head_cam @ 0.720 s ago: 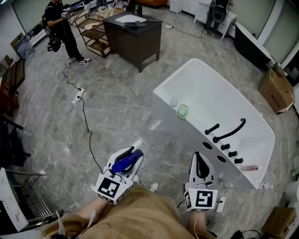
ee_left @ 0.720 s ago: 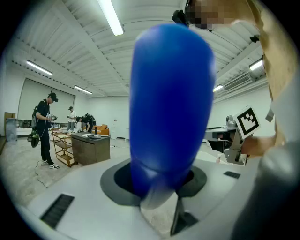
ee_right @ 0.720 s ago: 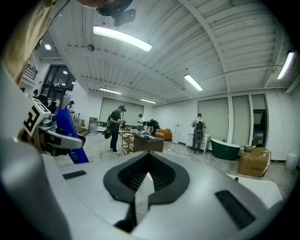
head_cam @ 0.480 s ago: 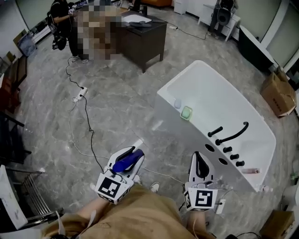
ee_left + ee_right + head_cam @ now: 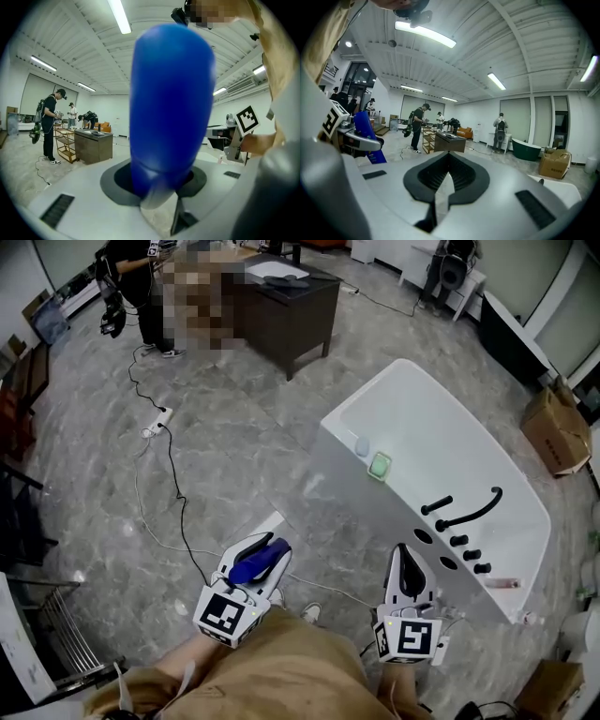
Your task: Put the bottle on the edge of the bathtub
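Floor (image 5: 234, 446): grey stone with pale streaks; a thin black cable (image 5: 173, 484) snakes over it.
Bathtub (image 5: 349, 486): big and white, ahead and to the right of the person, with a black tap (image 5: 469, 507) on its near end.
Desk (image 5: 286, 310): dark brown, far off at the top.
Cardboard box (image 5: 555, 432): brown, past the tub on the right.
Left gripper (image 5: 272, 547): low and close to the person, its jaws clamped on the blue bottle (image 5: 253, 565).
Right gripper (image 5: 405, 563): near the tub's corner, jaws pressed together with nothing in them.
Bottle: well apart from the tub, over the floor. It lies almost flat along the jaws, and its round end sticks out past the tips, away from the person.
Green thing (image 5: 380, 465): small, sitting on the tub's edge.
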